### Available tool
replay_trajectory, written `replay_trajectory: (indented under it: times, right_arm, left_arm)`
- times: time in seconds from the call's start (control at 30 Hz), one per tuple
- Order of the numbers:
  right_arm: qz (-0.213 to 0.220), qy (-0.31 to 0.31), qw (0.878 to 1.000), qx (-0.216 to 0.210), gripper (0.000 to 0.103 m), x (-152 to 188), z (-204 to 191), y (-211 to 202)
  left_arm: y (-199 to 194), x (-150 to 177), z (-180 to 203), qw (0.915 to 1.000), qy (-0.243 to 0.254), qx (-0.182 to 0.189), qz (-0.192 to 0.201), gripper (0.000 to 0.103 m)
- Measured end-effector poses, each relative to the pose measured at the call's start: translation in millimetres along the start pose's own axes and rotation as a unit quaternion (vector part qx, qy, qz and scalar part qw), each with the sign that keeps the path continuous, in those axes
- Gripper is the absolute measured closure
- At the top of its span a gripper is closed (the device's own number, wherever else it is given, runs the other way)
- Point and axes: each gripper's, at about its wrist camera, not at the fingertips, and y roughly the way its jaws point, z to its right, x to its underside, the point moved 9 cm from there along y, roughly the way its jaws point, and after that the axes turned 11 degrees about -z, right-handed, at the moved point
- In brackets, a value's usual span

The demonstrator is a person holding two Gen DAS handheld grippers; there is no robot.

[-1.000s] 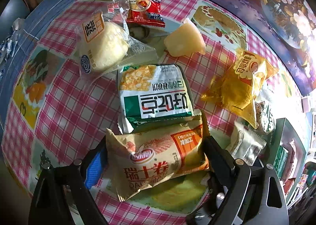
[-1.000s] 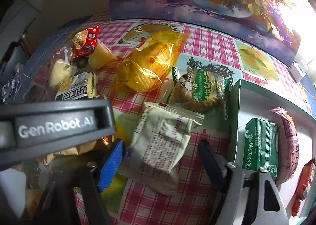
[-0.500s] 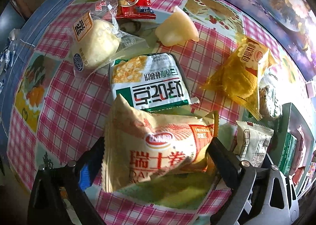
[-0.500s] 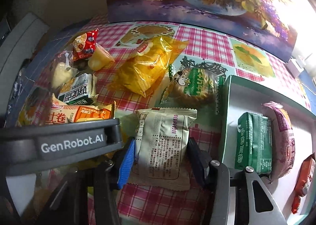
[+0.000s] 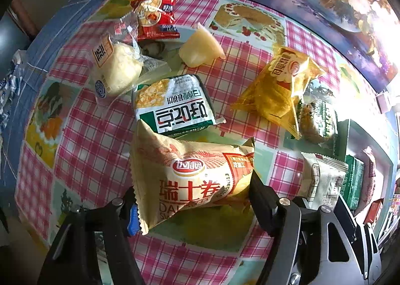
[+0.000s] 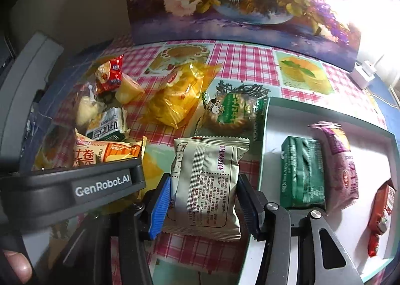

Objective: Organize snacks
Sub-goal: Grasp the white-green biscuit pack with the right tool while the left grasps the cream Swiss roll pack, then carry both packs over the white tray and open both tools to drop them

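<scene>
Crinkly foil film is the main hazard: the left gripper (image 5: pixel 192 200) is closing on the tan Swiss-roll packet (image 5: pixel 190 175), and its air-filled pouch may slip or tilt sideways from the fingers. The right gripper (image 6: pixel 203 203) is clamped on the grey-green packet (image 6: pixel 206 185), held above the bench (image 6: pixel 240 60) beside the white tray (image 6: pixel 265 135); a skewed hold risks catching the rim.

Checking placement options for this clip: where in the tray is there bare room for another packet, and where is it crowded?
The tray has bare floor between its left wall and the green packet, across its far end, and between the purple packet and red packet. The green and purple packets lie packed together. On the cloth, snacks crowd the far-left corner.
</scene>
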Motion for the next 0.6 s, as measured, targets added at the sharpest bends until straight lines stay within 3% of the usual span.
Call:
replay_trajectory:
  times: [0.3, 0.6]
  right_arm:
    - [0.026, 0.019, 0.999, -0.002, 0.048, 2, 8, -28]
    - [0.048, 0.073, 0.996, 0.001, 0.048, 0, 42, -57]
  left_arm:
    - [-53, 8, 10, 0.9986, 0.008, 0.004, 0.053, 0.031]
    - [-94, 7, 21, 0.9941, 0.030, 0.017, 0.103, 0.031]
